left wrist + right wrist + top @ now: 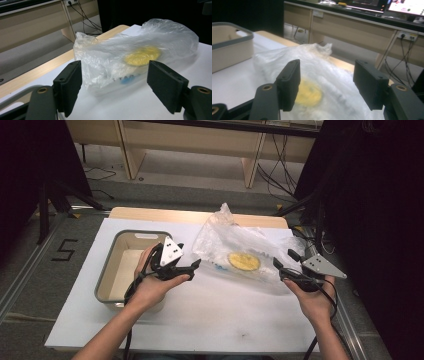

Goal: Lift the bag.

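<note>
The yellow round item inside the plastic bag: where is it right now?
In the high view the yellow round item lies inside the clear plastic bag on the white table, between the left gripper and right gripper.

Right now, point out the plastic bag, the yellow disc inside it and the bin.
plastic bag (pixel 220 237): high view, on its crinkled upper left part.
yellow disc (pixel 142 55): left gripper view, on the disc's middle, seen through the film.
bin (pixel 106 275): high view, on its grey left rim.
</note>
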{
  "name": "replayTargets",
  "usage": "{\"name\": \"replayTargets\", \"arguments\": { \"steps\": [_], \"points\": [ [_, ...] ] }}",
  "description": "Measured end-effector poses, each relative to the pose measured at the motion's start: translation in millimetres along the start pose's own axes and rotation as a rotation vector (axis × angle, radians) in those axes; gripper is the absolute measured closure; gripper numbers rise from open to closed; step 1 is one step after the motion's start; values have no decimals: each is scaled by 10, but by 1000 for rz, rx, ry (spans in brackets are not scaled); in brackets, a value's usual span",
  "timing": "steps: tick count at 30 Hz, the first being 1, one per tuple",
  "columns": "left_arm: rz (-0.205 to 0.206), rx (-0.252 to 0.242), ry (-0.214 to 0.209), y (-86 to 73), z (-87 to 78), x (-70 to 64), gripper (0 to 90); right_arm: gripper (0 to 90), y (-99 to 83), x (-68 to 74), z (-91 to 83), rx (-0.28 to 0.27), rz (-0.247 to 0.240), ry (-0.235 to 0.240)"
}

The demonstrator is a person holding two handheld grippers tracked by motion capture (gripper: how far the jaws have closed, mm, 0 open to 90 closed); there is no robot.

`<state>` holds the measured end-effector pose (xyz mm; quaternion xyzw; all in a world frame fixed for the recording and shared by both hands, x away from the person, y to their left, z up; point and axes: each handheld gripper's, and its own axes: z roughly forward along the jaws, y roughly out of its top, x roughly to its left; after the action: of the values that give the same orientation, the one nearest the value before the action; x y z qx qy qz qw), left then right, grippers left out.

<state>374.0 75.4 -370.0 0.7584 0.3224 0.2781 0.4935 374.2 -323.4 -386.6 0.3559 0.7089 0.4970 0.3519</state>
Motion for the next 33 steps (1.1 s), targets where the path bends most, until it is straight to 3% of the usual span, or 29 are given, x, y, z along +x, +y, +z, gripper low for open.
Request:
{"name": "replayTargets", "arguments": {
  "steps": [9, 16, 23, 33],
  "points": [
    [-11, -1, -13, -177, -258, -13, 275, 389, -188, 154, -148, 24, 14, 94],
    [4, 15, -10, -351, -433, -7, 261, 385, -334, 218, -278, 47, 35, 158],
    [19, 40, -20, -523, -529, -12, 252, 384, -508, 254, -350, 79, 47, 187],
    [17, 48, -20, -654, -603, -14, 243, 383, -663, 233, -449, 96, 65, 175]
  ]
}}
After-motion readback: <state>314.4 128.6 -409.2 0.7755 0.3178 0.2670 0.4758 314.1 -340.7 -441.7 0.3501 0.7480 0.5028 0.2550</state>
